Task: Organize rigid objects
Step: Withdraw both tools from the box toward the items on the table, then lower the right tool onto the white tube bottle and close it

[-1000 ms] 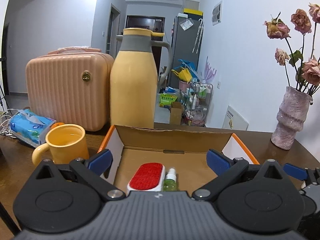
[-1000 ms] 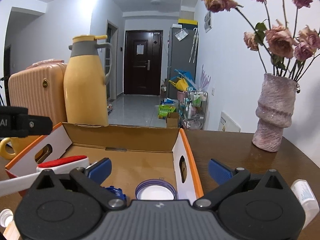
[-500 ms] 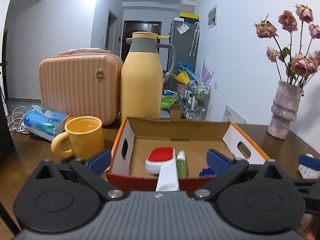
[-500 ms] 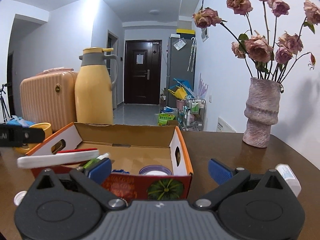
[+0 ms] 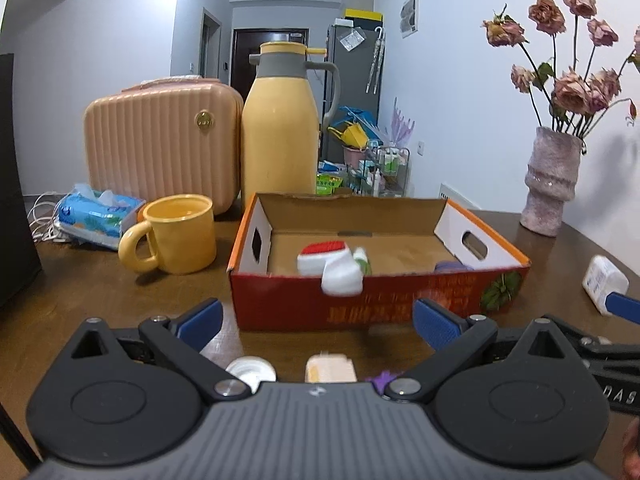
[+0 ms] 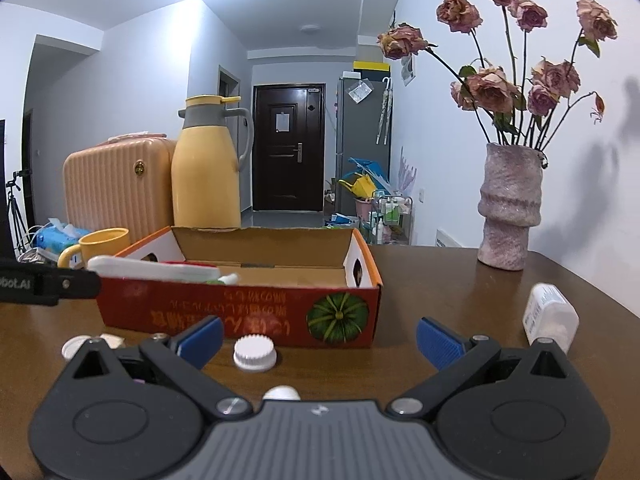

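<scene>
The left gripper [image 5: 316,318] hung low over the table [image 5: 100,300] with its blue fingers [image 5: 199,319] spread wide and nothing between them. Straight ahead of it sat the box [image 5: 376,304], open at the top. A brush [image 5: 326,258] with a red pad lay inside, its white handle jutting over the near wall toward the gripper, and a small green bottle [image 5: 364,264] lay just beside it on the right. Between the fingers and close under the gripper lay a white cap [image 5: 251,370], a tan block [image 5: 330,367] and a bit of something purple, too hidden to name. Ahead and to the left stood a mug [image 5: 180,234], a tissue pack [image 5: 98,216], a case [image 5: 160,144] and a flask [image 5: 280,128].

The right gripper [image 6: 319,336] was likewise spread, holding nothing. Ahead of it, slightly left, stood the same box [image 6: 240,312], and a ribbed white cap [image 6: 255,353] lay on the table between the fingers, just short of the box wall. Another white piece [image 6: 282,393] showed at the gripper's own edge. To its right, beside the right finger, a white bottle [image 6: 550,316] lay on its side. Farther ahead on that side stood a vase [image 6: 510,208] of dried roses. The left tool's arm [image 6: 48,286] crossed in from the far left.
</scene>
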The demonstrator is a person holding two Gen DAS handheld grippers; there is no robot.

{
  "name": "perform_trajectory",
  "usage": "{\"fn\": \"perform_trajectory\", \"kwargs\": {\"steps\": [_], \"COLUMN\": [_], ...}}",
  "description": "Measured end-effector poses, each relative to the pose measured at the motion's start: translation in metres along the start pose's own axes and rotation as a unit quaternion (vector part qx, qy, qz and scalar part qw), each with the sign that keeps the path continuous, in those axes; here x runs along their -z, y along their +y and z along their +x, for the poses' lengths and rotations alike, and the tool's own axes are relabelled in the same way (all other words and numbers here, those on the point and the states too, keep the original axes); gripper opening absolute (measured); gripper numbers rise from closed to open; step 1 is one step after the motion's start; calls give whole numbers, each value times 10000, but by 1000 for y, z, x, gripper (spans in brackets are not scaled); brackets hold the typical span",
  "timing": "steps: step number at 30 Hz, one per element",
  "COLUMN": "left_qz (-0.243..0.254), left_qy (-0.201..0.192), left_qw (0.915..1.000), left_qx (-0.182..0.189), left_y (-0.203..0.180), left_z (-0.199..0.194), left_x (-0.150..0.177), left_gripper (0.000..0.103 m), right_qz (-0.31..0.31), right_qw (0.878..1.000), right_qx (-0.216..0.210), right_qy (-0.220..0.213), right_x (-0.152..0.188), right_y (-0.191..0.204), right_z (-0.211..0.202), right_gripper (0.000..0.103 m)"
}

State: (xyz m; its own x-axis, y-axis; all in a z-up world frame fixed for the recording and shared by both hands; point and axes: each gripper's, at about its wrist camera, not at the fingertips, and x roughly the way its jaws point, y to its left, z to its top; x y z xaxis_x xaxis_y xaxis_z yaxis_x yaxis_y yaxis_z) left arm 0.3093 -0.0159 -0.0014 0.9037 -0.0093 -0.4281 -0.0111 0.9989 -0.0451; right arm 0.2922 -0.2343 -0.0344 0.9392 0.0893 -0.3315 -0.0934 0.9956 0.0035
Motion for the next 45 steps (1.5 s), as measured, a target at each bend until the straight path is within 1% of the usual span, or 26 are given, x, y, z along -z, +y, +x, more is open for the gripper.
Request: {"fn": "perform_trajectory", "kwargs": {"steps": [9, 13, 14, 18, 22, 25, 29, 31, 33, 34, 40, 42, 43, 45], "left_qz": [117, 175, 158, 18, 49, 44, -9, -53, -97, -116, -199, -213, -219, -234], "left_qy": [246, 396, 427, 332, 331, 323, 393, 435, 462, 456, 529, 548, 556, 576], "left_qw": [9996, 9990, 9989, 9994, 9994, 9994, 9992, 9990, 9988, 9988, 9983, 9982, 9981, 9980], "left_qx": [86, 101, 111, 136, 124, 119, 118, 126, 121, 109, 130, 139, 137, 140], "left_y": [18, 27, 29, 34, 33, 33, 35, 37, 38, 39, 42, 43, 43, 44], "left_z": [-25, -30, -31, -34, -34, -34, -32, -30, -29, -29, -25, -24, -23, -22], "left_x": [36, 52, 54, 53, 53, 53, 54, 53, 53, 53, 53, 53, 53, 53], "left_gripper": [103, 103, 103, 103, 103, 103, 103, 103, 103, 103, 103, 103, 103, 103], "right_qz": [-14, 93, 129, 172, 89, 1, -179, -277, -329, -345, -371, -366, -354, -310], "right_qw": [9998, 9994, 9992, 9988, 9984, 9973, 9938, 9918, 9900, 9889, 9858, 9840, 9832, 9838], "right_qx": [68, 139, 158, 233, 202, 110, -97, -140, -202, -225, -378, -446, -479, -503], "right_qy": [188, 300, 340, 401, 512, 725, 1097, 1243, 1357, 1425, 1595, 1684, 1724, 1692], "right_x": [23, 33, 34, 37, 38, 37, 34, 33, 32, 31, 25, 26, 26, 28], "right_y": [-1, -7, -8, -12, -9, -5, -2, 1, 2, 2, 5, 6, 6, 7], "right_z": [-27, -39, -40, -45, -42, -33, -11, 0, 11, 16, 38, 43, 45, 45], "right_gripper": [103, 103, 103, 103, 103, 103, 94, 92, 80, 78, 54, 40, 36, 34]}}
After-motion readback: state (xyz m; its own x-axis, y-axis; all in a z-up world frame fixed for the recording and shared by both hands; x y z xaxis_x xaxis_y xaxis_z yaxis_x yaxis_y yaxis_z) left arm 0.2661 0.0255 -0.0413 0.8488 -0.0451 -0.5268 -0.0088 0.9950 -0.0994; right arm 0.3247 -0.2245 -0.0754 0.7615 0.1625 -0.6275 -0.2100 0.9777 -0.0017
